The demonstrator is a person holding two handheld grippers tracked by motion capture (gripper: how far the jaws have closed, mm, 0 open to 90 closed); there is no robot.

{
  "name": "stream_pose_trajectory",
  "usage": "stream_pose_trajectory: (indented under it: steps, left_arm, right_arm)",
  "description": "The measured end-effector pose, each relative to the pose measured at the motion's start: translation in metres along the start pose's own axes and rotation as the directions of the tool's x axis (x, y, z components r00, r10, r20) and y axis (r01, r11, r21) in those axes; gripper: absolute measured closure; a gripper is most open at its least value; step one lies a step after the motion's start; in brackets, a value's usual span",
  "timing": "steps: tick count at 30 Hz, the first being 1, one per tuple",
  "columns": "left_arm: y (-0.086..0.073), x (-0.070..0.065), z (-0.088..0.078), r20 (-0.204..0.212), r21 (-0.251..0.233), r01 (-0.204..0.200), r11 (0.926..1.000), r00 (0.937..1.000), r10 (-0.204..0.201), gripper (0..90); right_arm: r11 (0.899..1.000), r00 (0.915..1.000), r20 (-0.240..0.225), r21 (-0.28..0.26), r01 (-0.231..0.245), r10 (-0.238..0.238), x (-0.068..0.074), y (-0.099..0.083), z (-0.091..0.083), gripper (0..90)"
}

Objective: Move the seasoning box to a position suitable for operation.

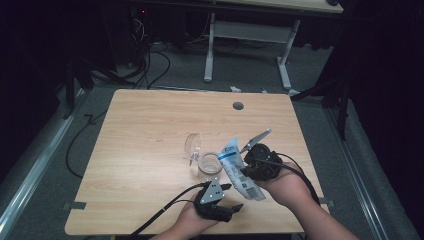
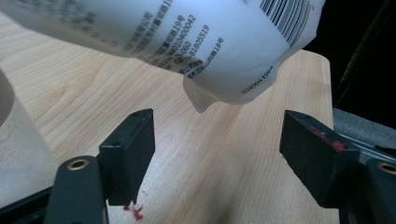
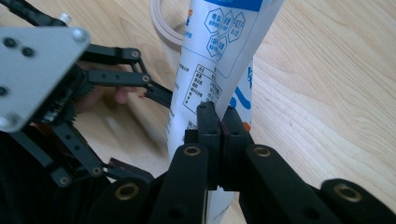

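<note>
A white pouch (image 1: 235, 165) with blue print and a barcode hangs tilted over the wooden table (image 1: 150, 130). My right gripper (image 1: 247, 169) is shut on it. In the right gripper view the jaws (image 3: 220, 116) pinch the pouch (image 3: 219, 56) at its edge. My left gripper (image 1: 233, 196) stands open just below and in front of the pouch. In the left gripper view the pouch's lower corner (image 2: 205, 88) hangs above the gap between the open jaws (image 2: 219, 130), touching neither. A clear jar (image 1: 209, 167) stands upright just left of the pouch.
A clear lid-like piece (image 1: 192, 145) lies behind the jar. The tabletop has a round hole (image 1: 238, 105) at the back. A small red stain (image 2: 133, 212) marks the wood near the left jaw. A white desk frame (image 1: 247, 30) and cables lie on the floor beyond.
</note>
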State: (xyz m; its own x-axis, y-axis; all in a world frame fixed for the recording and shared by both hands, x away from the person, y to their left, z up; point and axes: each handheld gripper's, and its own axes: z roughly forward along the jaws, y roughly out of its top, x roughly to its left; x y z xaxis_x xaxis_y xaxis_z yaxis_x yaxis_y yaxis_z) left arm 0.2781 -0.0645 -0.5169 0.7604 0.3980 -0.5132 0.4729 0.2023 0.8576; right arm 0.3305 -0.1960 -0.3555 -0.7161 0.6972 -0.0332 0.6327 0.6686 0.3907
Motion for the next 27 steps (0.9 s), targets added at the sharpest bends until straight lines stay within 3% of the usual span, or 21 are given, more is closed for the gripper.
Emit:
stream_pose_trajectory:
  steps: [11, 20, 27]
  left_arm:
    - [0.005, -0.009, 0.007, 0.009, -0.031, -0.009, 0.9995, 0.9999, 0.009, 22.6]
    - [0.005, -0.014, 0.005, 0.001, -0.063, -0.057, 0.9964, 0.9984, 0.057, 37.1]
    - [0.006, -0.015, 0.004, -0.014, -0.077, -0.062, 0.9951, 0.998, 0.061, 42.7]
  right_arm:
    - [1.0, 0.9997, -0.023, -0.021, 0.006, -0.006, 0.01, 0.006, -0.005, 89.7]
    - [1.0, 0.9996, -0.028, -0.031, 0.003, -0.004, 0.01, 0.008, -0.004, 89.6]
    - [0.999, 0.9995, -0.029, -0.032, 0.007, -0.008, 0.009, 0.009, -0.005, 89.6]
